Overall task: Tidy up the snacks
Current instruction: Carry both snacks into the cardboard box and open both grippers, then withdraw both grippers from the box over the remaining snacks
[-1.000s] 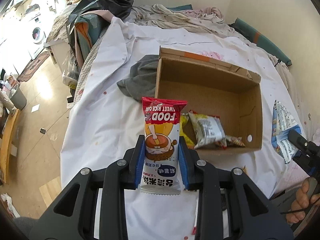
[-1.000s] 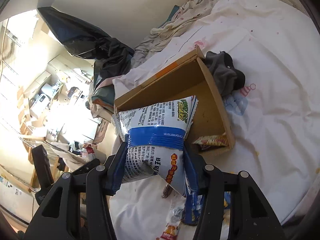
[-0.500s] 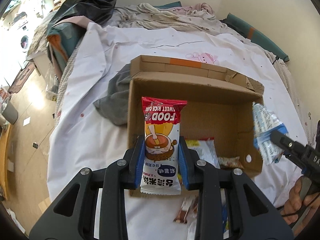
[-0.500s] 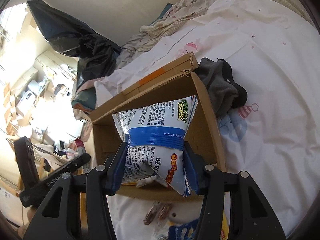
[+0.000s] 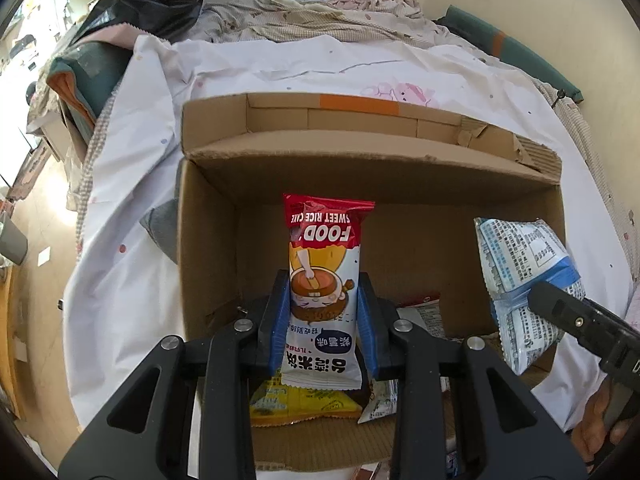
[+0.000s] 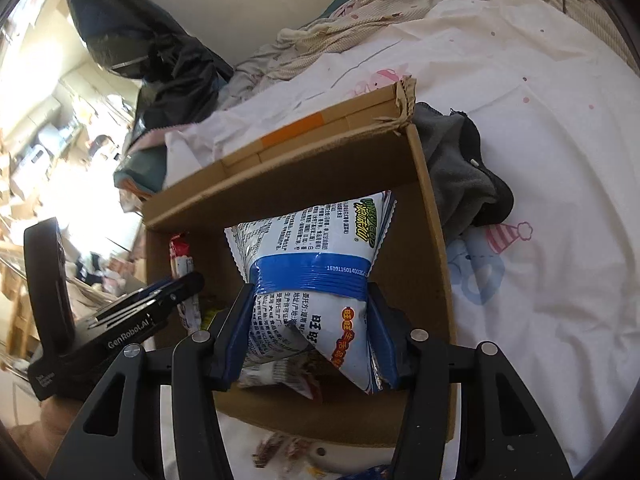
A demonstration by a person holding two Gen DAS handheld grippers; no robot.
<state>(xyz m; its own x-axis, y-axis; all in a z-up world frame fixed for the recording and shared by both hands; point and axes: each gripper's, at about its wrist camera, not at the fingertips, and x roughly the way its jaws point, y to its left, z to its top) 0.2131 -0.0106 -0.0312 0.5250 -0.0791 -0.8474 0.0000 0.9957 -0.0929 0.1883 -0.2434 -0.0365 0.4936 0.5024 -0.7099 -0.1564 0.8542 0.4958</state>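
My left gripper (image 5: 323, 320): pinching the rice cake packet (image 5: 322, 280) over the cardboard box (image 5: 400, 184).
My right gripper (image 6: 311, 328): clamped on the blue-and-white snack bag (image 6: 312, 264).

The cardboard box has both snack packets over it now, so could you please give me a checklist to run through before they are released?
1. Left tool shut on the rice cake packet: ok.
2. Right tool shut on the blue-and-white snack bag: ok.
3. Both packets over the open cardboard box: ok.
4. Bare floor in the box under the rice cake packet: cannot tell; a yellow packet lies near it.
5. The two tools apart from each other: ok.
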